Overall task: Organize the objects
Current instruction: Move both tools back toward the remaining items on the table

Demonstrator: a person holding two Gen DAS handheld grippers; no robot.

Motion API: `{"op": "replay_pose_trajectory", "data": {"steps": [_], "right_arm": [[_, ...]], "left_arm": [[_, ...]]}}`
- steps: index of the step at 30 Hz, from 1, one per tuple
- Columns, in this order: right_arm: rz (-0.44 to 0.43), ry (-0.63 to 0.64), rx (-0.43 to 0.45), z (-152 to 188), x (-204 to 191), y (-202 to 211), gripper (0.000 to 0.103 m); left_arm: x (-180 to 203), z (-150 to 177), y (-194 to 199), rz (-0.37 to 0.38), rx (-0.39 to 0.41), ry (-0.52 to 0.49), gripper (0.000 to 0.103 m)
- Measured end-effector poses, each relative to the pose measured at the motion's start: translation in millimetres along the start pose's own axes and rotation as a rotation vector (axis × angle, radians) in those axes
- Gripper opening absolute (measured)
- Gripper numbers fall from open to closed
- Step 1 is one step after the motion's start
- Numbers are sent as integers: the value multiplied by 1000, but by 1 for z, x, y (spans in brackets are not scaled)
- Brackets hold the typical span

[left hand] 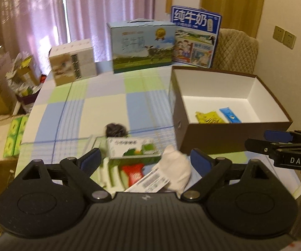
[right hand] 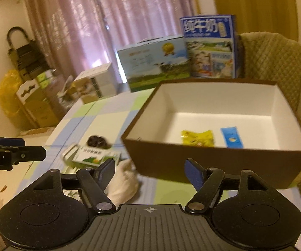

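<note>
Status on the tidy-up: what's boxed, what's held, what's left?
Done: yellow packet and blue packet lie in the brown box. In hand: nothing; left gripper and right gripper are both open. Left on the table: green carton, white sock, dark fuzzy item, red-and-green pack.

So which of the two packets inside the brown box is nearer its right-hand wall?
The blue packet. It lies to the right of the yellow packet in the brown box, closer to that wall.

Three milk cartons (left hand: pixel 143 47) are standing along the checkered surface's (left hand: pixel 108 104) far edge, pink curtains (left hand: pixel 66 6) are hanging behind, and a quilted chair (left hand: pixel 237 50) is sitting beside.
</note>
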State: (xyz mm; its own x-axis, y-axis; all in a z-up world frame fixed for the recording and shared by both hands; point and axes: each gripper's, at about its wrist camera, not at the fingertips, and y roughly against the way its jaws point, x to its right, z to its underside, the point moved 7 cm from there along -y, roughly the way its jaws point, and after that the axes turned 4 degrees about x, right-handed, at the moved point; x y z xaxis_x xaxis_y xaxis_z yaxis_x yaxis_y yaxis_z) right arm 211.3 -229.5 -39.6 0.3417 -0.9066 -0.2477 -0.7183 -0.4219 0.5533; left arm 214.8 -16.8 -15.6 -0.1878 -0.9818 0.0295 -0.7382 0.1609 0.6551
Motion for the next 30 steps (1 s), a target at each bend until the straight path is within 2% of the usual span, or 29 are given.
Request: {"op": "replay_pose_trajectory", "data": {"steps": [10, 17, 24, 30], "right_arm": [[-85, 42, -88, 36, -25, -20, 71], [-76, 63, -135, 55, -27, -34, 71], [-48, 57, -175, 67, -18, -45, 71], [-19, 43, -194, 72, -8, -52, 71]], "left_arm": [[-33, 46, 3, -47, -50, 78, 90], [-40, 72, -5, -46, -84, 95, 90], [-40, 89, -21, -36, -104, 75, 90], [-31, 99, -42, -21, -112, -11, 90]]}}
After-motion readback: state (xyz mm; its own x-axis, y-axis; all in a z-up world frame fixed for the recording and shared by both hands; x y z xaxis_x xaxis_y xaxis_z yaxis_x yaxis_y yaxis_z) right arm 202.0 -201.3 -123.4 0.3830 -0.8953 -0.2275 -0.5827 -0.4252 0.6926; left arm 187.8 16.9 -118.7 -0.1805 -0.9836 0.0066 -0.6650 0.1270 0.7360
